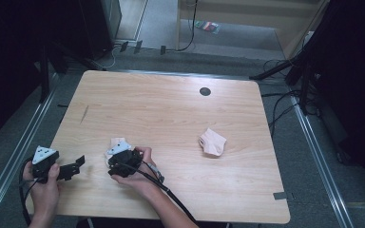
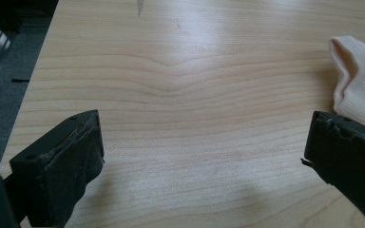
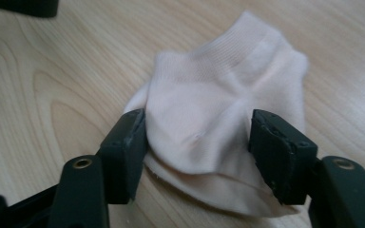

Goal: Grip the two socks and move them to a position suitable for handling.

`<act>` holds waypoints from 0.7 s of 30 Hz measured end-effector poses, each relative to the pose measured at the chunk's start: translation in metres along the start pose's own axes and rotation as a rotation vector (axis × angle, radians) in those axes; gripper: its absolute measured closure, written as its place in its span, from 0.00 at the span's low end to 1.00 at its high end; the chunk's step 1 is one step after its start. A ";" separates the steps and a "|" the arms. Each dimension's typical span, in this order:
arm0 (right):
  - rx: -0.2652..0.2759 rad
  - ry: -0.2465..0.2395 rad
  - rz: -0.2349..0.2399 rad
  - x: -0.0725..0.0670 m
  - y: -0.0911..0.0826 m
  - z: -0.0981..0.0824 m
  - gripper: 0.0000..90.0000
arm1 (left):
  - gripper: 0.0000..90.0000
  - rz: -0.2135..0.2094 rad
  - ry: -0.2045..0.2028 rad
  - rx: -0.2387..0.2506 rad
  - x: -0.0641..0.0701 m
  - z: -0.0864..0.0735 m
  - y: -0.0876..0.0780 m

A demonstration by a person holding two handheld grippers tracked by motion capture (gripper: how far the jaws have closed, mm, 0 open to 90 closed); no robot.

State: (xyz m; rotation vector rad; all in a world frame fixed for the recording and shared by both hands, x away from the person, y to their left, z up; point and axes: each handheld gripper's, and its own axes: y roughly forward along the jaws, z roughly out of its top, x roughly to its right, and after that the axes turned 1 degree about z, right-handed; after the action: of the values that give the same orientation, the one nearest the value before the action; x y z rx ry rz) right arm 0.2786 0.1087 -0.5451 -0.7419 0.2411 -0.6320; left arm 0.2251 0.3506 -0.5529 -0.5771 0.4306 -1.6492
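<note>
Two pale pink socks lie on the wooden counter (image 1: 171, 114). The near sock (image 3: 218, 114) sits folded at the front left, its ribbed cuff pointing away from the right gripper (image 3: 197, 156), long axis running along the jaws, which straddle its near end, half spread. The left gripper (image 2: 199, 156) hovers beside it, jaws spread wide, nothing between them. The other sock (image 1: 213, 142) lies well apart on the right.
</note>
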 end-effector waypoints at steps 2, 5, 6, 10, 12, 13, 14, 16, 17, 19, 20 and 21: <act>0.009 -0.004 -0.009 -0.001 0.002 -0.002 0.53 | 0.00 0.001 0.000 0.001 0.000 0.000 0.000; 0.015 0.009 -0.050 -0.001 0.001 -0.001 0.83 | 0.00 0.002 0.001 -0.001 0.000 0.000 0.000; 0.013 0.015 -0.060 -0.001 0.001 -0.001 0.90 | 0.00 0.002 0.001 -0.003 0.000 0.000 0.000; 0.020 0.027 -0.069 0.004 -0.003 -0.001 0.93 | 0.00 -0.001 -0.001 -0.001 0.000 0.000 0.000; 0.051 0.029 -0.089 0.007 -0.011 -0.001 0.93 | 0.00 -0.002 -0.002 0.000 0.000 0.000 0.000; 0.066 0.038 -0.090 0.009 -0.017 0.000 0.93 | 0.00 0.000 -0.002 0.000 0.000 0.000 0.000; 0.084 0.049 -0.096 0.010 -0.023 0.001 0.93 | 0.00 0.003 0.000 0.001 0.000 0.000 0.000; 0.109 0.055 -0.104 0.014 -0.037 0.003 0.93 | 0.00 0.010 0.004 0.007 0.001 0.000 -0.001; 0.113 0.060 -0.112 0.015 -0.045 0.003 0.93 | 0.00 0.007 0.000 0.011 0.001 0.000 -0.002; 0.129 0.071 -0.134 0.019 -0.061 0.000 0.93 | 0.00 0.018 0.005 0.022 0.002 0.000 -0.005; 0.134 0.079 -0.144 0.022 -0.068 -0.002 0.93 | 0.00 0.021 0.006 0.026 0.003 0.000 -0.006; 0.136 0.092 -0.147 0.024 -0.075 -0.004 0.93 | 0.00 0.024 0.005 0.027 0.004 0.000 -0.006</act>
State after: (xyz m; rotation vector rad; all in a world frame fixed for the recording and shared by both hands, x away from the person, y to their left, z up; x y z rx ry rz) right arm 0.2627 0.0493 -0.4961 -0.6035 0.2265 -0.8156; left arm 0.2198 0.3481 -0.5484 -0.5452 0.4168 -1.6313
